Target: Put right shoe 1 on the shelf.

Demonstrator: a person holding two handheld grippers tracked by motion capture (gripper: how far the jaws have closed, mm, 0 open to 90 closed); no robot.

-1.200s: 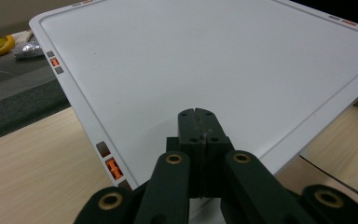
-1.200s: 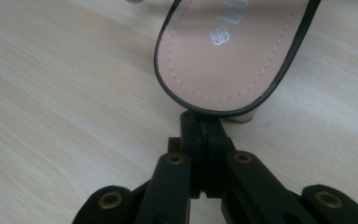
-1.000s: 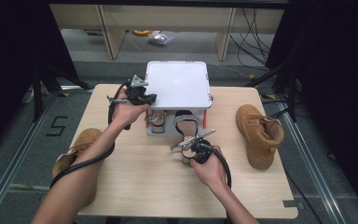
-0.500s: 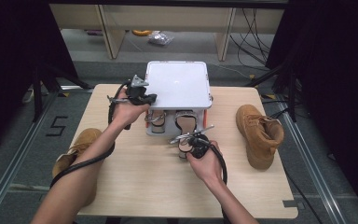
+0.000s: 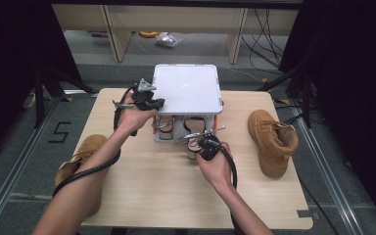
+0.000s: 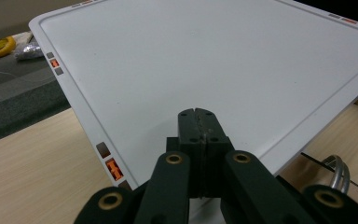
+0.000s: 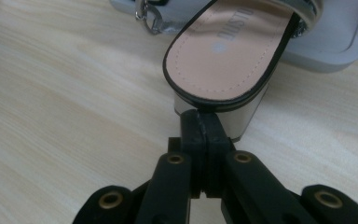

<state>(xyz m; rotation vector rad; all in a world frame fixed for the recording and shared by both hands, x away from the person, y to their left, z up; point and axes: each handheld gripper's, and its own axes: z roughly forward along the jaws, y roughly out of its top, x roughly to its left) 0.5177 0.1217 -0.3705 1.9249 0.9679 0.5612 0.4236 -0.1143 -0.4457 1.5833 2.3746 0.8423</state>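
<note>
A white rack with a flat white top [image 5: 186, 88] stands at the middle of the table. A black-rimmed sandal with a tan insole [image 7: 228, 51] lies with its toe under the rack and its block heel sticking out toward me. My right gripper [image 7: 199, 119] is shut, with its tips against that heel [image 5: 194, 138]. My left gripper [image 6: 198, 114] is also shut and empty, with its tips over the rack's top near the left edge [image 5: 159, 102]. A second sandal [image 5: 165, 128] sits under the rack to the left of the first.
A tan boot [image 5: 271, 139] stands on the table at the right. Another tan boot [image 5: 78, 156] shows by the table's left edge, under my left forearm. Cables trail from both grippers. Shelving and cables lie on the floor beyond the table.
My right gripper has moved forward toward the rack, and the sandal ahead of it has slid further under the rack. The left gripper has stayed on the rack's top.
</note>
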